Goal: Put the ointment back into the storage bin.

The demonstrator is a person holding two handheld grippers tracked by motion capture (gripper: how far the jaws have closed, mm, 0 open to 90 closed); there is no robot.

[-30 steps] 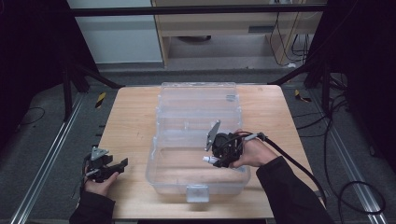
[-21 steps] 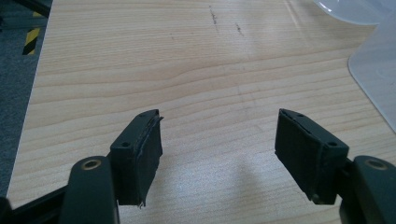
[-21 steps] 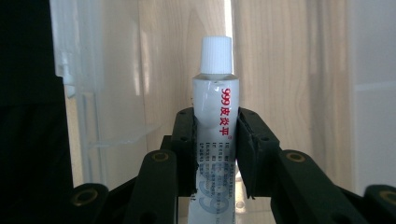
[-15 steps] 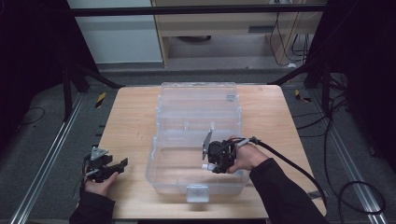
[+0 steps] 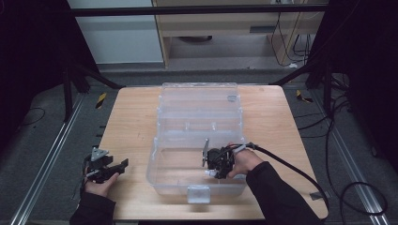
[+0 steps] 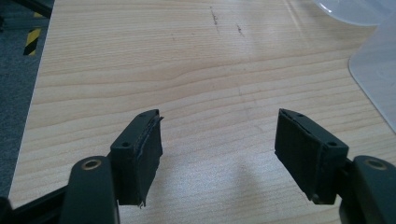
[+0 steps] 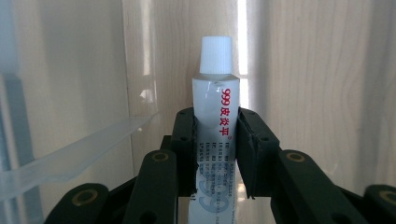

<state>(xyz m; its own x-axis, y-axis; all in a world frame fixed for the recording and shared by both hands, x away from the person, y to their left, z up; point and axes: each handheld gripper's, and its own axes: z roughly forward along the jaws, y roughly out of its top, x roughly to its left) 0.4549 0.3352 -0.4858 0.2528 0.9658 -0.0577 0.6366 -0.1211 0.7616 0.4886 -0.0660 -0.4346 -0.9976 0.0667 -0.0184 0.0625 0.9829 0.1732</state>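
The right gripper [image 7: 215,154] pinches a white ointment tube [image 7: 215,116] inside the clear plastic box [image 5: 162,164], its long axis along the jaws, cap apparently pointing at the box floor. The left gripper [image 6: 219,154] is spread over the table [image 6: 187,70].

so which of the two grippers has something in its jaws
The right gripper, inside the clear box, clamps a white-capped tube; the left gripper is open over bare table.

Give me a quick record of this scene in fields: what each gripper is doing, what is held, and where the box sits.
left gripper: open, holding nothing, above bare wood near the table's left front
right gripper: shut on the tube, inside the box's front section
tube: white cap pointing away from the jaws, red print on its side
box: clear plastic, lid open, mid-table
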